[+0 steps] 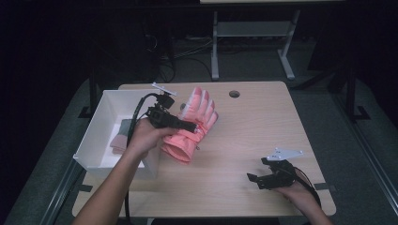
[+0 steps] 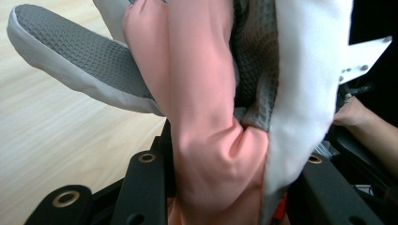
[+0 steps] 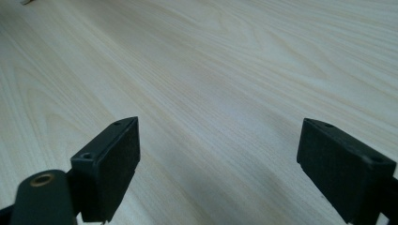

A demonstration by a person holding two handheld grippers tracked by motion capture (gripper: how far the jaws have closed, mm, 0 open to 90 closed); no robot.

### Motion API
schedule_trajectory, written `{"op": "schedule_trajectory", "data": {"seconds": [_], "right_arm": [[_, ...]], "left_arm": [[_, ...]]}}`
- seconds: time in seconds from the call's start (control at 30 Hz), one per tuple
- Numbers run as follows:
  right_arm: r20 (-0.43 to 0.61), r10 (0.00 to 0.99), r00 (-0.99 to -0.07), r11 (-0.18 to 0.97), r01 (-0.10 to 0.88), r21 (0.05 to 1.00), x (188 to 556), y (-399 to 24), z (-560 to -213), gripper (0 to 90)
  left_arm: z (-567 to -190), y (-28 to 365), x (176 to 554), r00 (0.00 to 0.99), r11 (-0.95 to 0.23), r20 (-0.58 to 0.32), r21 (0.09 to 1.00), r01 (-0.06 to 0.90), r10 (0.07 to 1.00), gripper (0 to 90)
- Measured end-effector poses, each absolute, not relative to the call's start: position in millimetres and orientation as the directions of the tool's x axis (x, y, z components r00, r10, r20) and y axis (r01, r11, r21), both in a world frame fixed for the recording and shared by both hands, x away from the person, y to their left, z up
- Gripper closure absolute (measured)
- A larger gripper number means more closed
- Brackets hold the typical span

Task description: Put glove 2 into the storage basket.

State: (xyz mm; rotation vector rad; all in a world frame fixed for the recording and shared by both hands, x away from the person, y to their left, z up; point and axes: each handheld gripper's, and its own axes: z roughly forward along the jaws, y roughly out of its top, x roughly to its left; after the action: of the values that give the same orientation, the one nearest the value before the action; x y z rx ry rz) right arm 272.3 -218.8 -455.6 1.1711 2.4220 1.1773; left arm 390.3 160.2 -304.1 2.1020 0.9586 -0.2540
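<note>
The left gripper (image 1: 190, 125) is clamped on a pink glove (image 1: 193, 123), held above the wooden table (image 1: 253, 126) just right of the white box (image 1: 105, 101). The right gripper (image 1: 256, 179) rests near the table's near right edge, jaws spread wide with nothing between them; bare wood lies between the two grippers

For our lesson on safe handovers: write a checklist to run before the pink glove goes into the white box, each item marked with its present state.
1. Left hand-held gripper clamped on the pink glove: ok.
2. Glove lifted off the table: cannot tell.
3. Right hand-held gripper open, nothing between its jaws: ok.
4. Right hand-held gripper apart from the glove: ok.
5. White box has free floor space: ok; folded cloth lies in one part.
6. Glove over the box: not ok, it is beside it.
</note>
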Motion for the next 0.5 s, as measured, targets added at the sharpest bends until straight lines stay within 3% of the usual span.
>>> {"op": "schedule_trajectory", "data": {"seconds": [0.5], "right_arm": [[0.138, 0.735, -0.664, 0.374, 0.566, 0.735, 273, -218, -457, 11.1]], "left_arm": [[-257, 251, 395, 0.62, -0.275, -0.434, 0.627, 0.729, 0.654, 60.9]]}}
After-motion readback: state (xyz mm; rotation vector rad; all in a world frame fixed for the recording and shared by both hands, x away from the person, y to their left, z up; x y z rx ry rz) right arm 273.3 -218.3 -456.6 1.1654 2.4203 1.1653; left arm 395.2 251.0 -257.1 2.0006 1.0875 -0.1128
